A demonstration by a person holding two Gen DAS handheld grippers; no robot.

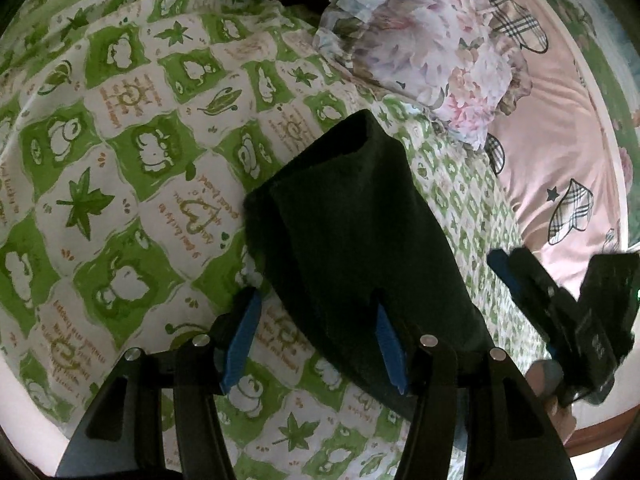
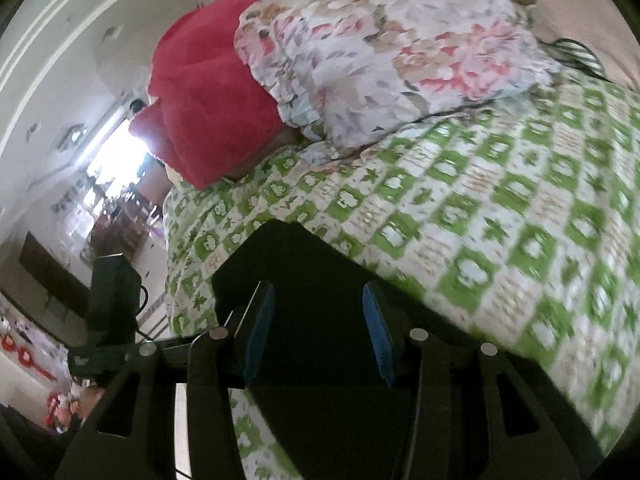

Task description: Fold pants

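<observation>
The dark pants (image 1: 360, 216) lie folded into a long strip on the green and white patterned bedspread (image 1: 120, 160). My left gripper (image 1: 316, 344) stands open at the strip's near end. Its right pad hangs over the cloth and its left pad over the bedspread, with nothing pinched. My right gripper (image 1: 510, 260) shows at the right, just off the strip's right edge. In the right wrist view the pants (image 2: 304, 272) spread dark below and ahead of the right gripper (image 2: 318, 332). Its blue pads stand apart and do not press on the cloth.
A floral pillow (image 1: 432, 52) and a red blanket (image 2: 200, 92) lie at the far end of the bed. A pink sheet with plaid hearts (image 1: 560, 160) covers the right side. Past the bed's left edge, the right wrist view shows the room and a bright window (image 2: 116, 156).
</observation>
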